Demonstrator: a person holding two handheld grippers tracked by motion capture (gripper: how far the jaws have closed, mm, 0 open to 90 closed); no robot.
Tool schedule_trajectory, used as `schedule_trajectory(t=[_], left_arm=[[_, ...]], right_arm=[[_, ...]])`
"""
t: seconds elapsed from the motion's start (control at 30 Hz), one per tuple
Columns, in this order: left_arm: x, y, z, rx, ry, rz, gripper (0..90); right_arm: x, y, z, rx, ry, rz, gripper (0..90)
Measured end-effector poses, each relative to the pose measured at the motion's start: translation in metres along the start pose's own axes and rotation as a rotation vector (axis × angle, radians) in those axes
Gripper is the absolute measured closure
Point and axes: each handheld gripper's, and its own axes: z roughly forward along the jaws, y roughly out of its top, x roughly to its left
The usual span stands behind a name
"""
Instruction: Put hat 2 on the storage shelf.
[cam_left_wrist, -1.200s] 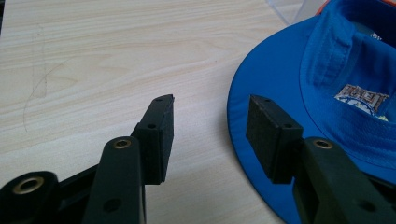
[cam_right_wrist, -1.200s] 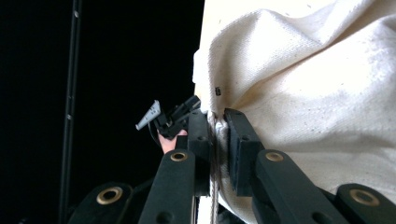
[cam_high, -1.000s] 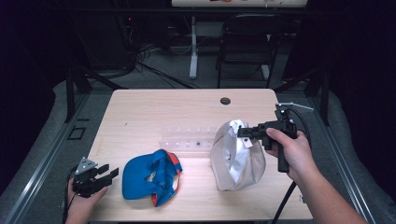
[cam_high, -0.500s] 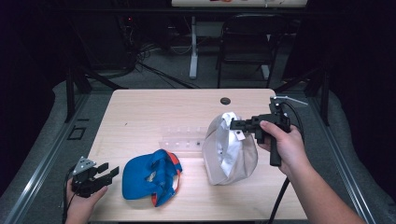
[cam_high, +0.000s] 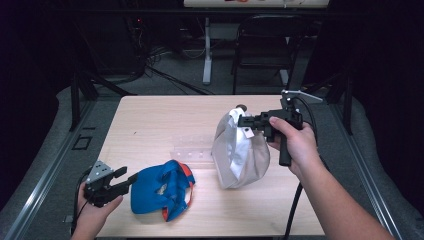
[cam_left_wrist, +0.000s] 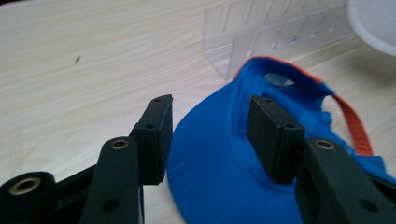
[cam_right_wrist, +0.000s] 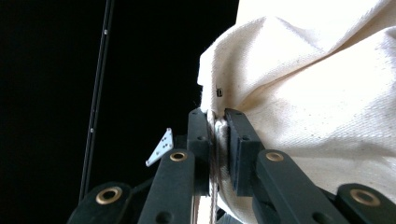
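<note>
Tongs and two caps on the worktop (cam_high: 150, 120)

Your right tongs (cam_high: 243, 120) pinch the white cap (cam_high: 237, 155), lifted, hanging lengthwise downward; your left tongs (cam_left_wrist: 208, 133) gape around the blue cap (cam_high: 160, 190), brim toward you.

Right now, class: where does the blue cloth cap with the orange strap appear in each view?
High view: the blue cloth cap with the orange strap lies lower left of centre on the table, just right of the left gripper.
Left gripper view: it lies at lower centre and right, its brim between the open jaws.
Right gripper view: not in it.
Shared landmark: the clear plastic rack behind the cap.
</note>
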Motion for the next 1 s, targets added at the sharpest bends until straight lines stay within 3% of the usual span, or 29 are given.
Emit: schedule_trajectory(t=[0.1, 0.17, 0.3, 0.53, 0.83, 1.0], left_arm=[[-0.012, 0.011, 0.002, -0.01, -0.019, 0.026, 50.6], [-0.02, 0.017, 0.004, -0.01, -0.015, 0.063, 50.9], [-0.035, 0.027, 0.01, -0.027, -0.051, 0.095, 49.9], [-0.06, 0.041, 0.025, -0.017, -0.114, 0.143, 48.5], [-0.101, 0.064, 0.048, -0.048, -0.138, 0.265, 45.3], [-0.124, 0.076, 0.065, -0.042, -0.142, 0.321, 45.3]], right_arm=[[0.006, 0.004, 0.004, 0.001, 0.005, -0.007, 81.4], [0.011, 0.007, 0.006, -0.006, 0.015, -0.011, 81.4], [0.021, 0.013, 0.012, -0.017, 0.034, -0.017, 81.3], [0.031, 0.024, 0.028, -0.02, 0.049, -0.017, 81.4], [0.038, 0.038, 0.049, -0.038, 0.053, -0.005, 81.3], [0.042, 0.045, 0.057, -0.05, 0.055, 0.003, 81.3]])
